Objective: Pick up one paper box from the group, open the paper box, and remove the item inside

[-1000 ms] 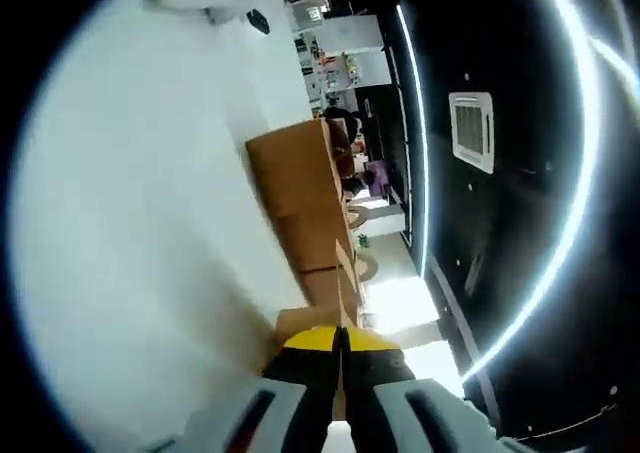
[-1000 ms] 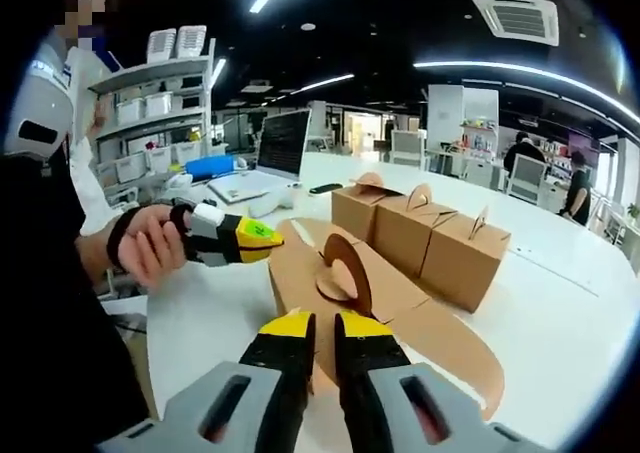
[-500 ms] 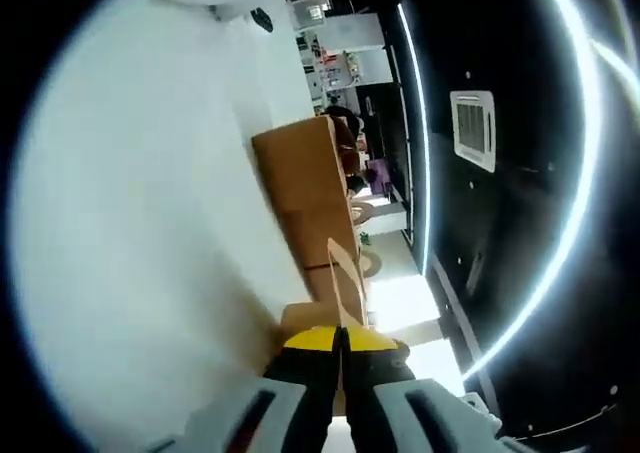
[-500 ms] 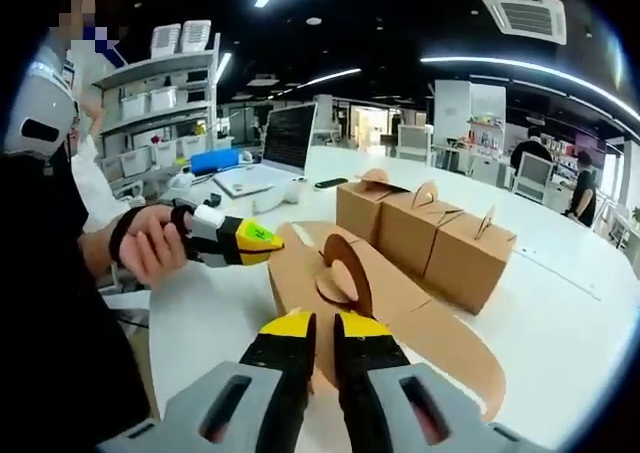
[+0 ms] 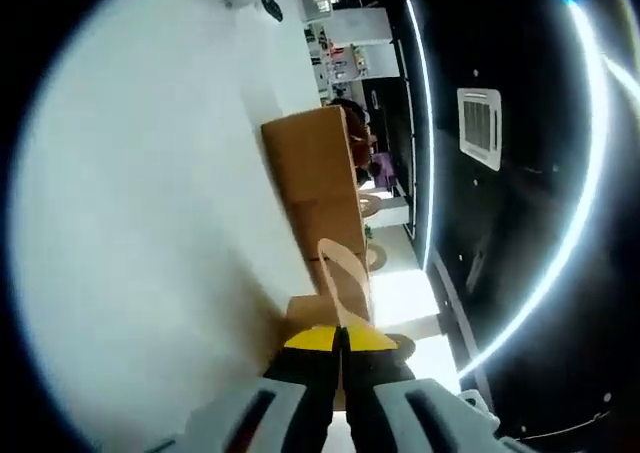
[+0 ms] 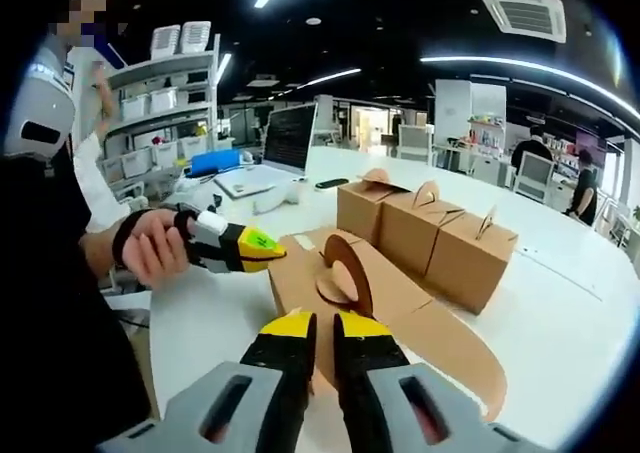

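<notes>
Jaws of the right gripper (image 6: 322, 325) are seen nearly pressed together, with a thin slit between the yellow tips and no cardboard visibly caught between them; they hover just in front of the opened paper box (image 6: 380, 303). That box lies on the white tabletop (image 6: 570, 273), its flaps spread flat and 1 rounded handle flap (image 6: 350, 268) standing upright at its middle. Whatever is inside cannot be made out. Behind it, 3 closed paper boxes (image 6: 425, 233) are lined up side by side, touching, each with a small curved handle on top.

At the left of the right gripper view, the left gripper (image 6: 262, 243) is held in a person's hand (image 6: 150, 248), its yellow tips meeting the near left edge of the opened box. In the left gripper view, the left gripper's jaws (image 5: 340, 339) are pressed together, with a thin cardboard flap (image 5: 340, 273) rising straight from between the tips; it appears to be pinched there. The row of closed boxes (image 5: 315, 178) is seen beyond it in that rolled view.

A laptop (image 6: 275, 153) and shelves with bins (image 6: 160, 103) stand further back.
</notes>
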`<control>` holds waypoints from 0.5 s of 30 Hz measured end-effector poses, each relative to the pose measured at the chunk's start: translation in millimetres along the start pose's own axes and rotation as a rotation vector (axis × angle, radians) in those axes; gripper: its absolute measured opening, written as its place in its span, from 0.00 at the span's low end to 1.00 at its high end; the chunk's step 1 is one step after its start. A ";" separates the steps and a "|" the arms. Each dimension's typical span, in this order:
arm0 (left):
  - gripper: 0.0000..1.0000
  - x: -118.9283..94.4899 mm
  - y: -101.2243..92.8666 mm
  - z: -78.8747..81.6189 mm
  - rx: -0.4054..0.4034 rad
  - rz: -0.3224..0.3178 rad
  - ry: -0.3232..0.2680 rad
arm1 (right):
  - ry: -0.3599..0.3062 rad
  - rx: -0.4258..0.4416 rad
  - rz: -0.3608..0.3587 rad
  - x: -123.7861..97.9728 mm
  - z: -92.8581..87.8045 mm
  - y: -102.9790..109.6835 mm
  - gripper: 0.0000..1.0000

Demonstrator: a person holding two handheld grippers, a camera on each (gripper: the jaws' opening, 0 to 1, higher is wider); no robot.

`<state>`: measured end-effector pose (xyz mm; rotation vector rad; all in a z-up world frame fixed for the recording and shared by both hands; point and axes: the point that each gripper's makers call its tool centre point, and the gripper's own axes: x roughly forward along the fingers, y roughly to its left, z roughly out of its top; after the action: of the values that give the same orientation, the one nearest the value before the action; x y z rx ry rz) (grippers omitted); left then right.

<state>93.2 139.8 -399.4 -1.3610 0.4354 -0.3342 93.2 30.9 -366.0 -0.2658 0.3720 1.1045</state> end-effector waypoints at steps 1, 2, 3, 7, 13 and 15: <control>0.04 0.0 0.7 -0.7 0.003 0.002 0.001 | 0.000 -0.001 0.003 0.1 0.0 0.0 0.09; 0.04 0.1 1.2 -1.1 0.008 0.004 -0.001 | 0.000 0.000 0.006 0.1 -0.1 -0.2 0.09; 0.04 0.3 1.2 -1.9 0.026 0.007 -0.005 | -0.001 0.000 0.007 0.2 0.0 -0.2 0.09; 0.04 1.1 3.7 -3.3 0.033 0.013 -0.008 | -0.002 -0.002 0.007 0.4 0.1 0.1 0.09; 0.05 3.4 6.0 -5.6 0.040 0.023 0.000 | 0.002 -0.005 0.002 0.7 0.2 0.3 0.09; 0.05 5.0 6.2 -6.8 0.046 0.025 -0.002 | 0.002 -0.004 0.001 0.7 0.1 0.1 0.09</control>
<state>94.1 132.7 -407.0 -1.3100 0.4406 -0.3203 93.3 31.6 -366.2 -0.2704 0.3723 1.1062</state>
